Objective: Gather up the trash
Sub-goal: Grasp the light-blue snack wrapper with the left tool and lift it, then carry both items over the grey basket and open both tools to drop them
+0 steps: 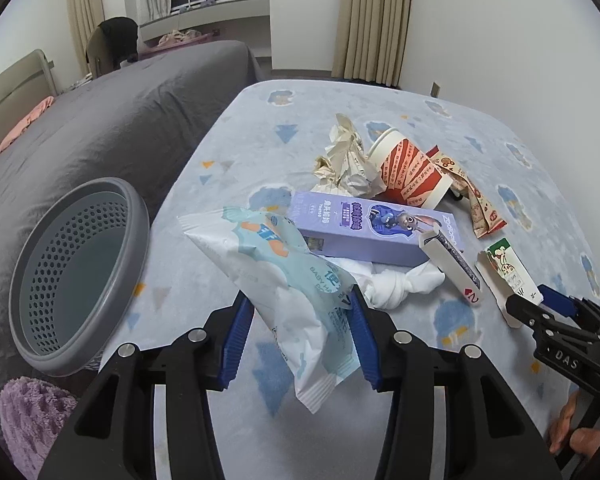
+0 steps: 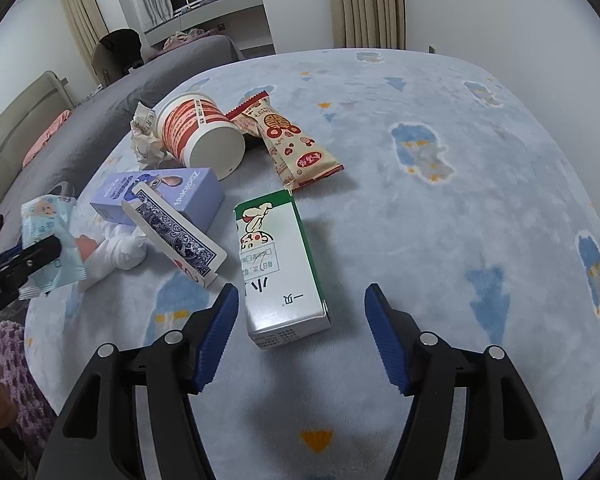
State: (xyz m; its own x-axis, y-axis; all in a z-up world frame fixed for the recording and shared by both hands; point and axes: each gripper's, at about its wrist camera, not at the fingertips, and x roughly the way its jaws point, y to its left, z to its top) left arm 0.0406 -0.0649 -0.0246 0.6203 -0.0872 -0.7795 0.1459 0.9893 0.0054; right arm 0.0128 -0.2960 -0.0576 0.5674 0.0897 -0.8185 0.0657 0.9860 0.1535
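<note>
My left gripper is shut on a white and teal wipes packet, which hangs above the blue patterned cover. A grey perforated basket sits to its left. My right gripper stands open around the near end of a green and white carton, its pads not pressing on it. Further back lie a purple toothpaste box, a card box, a knotted white bag, a red and white paper cup, crumpled paper and a snack wrapper.
A bed with a grey cover runs along the left behind the basket. A purple fluffy mat lies at the lower left. The right half of the blue cover carries no objects. Curtains and a wall stand at the back.
</note>
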